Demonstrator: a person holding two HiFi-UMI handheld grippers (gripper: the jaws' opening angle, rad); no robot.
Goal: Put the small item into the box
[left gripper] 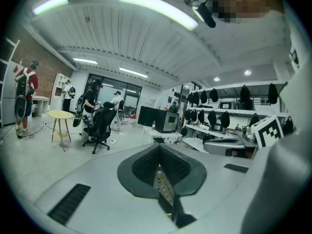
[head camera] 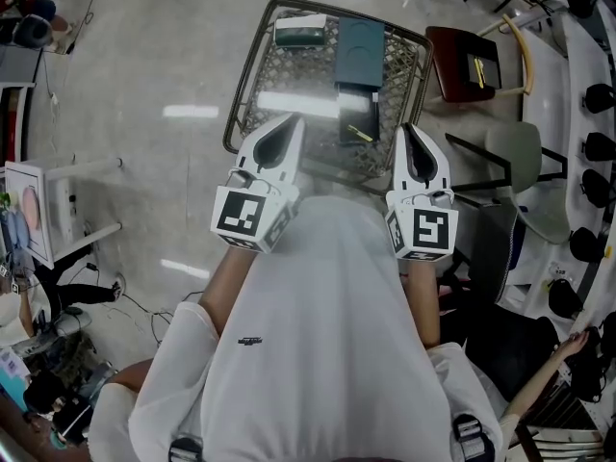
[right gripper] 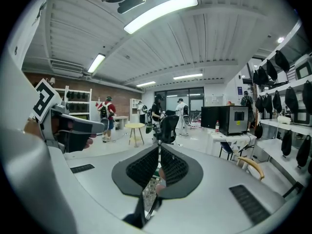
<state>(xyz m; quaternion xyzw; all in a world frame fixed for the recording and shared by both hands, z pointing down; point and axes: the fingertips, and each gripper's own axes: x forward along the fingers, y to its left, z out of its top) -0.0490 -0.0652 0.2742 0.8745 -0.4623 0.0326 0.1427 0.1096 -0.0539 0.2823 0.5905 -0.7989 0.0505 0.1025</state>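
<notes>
— What are the two grippers doing, closest in?

— Both are hovering just in front of the person's white shirt (head camera: pixel 327 345), marker cubes toward the chest. The left gripper (head camera: pixel 287 133) is pointing away over the near edge of the table (head camera: pixel 248 85), and the right gripper (head camera: pixel 415 147) is doing the same at the table's near right corner.

— Are the jaws gripping anything?

— No. In the left gripper view, the left gripper (left gripper: pixel 159 155) is keeping its jaws pressed together at the tips, with only the table's woven pattern showing through the slit below. The right gripper (right gripper: pixel 159 155) is showing the same: jaws together, nothing pinched.

— And the task's things?

— They are lying farther out on the table, apart from both grippers. A dark teal box (head camera: pixel 360 51) is resting near the far edge, and a small item with a white top (head camera: pixel 299 32) is sitting just beside it on the left. A dark flat thing (head camera: pixel 358 123) carrying a yellow stick is lying nearer. Beyond the table's right side, a brown chair (head camera: pixel 462 65) is standing.
</notes>
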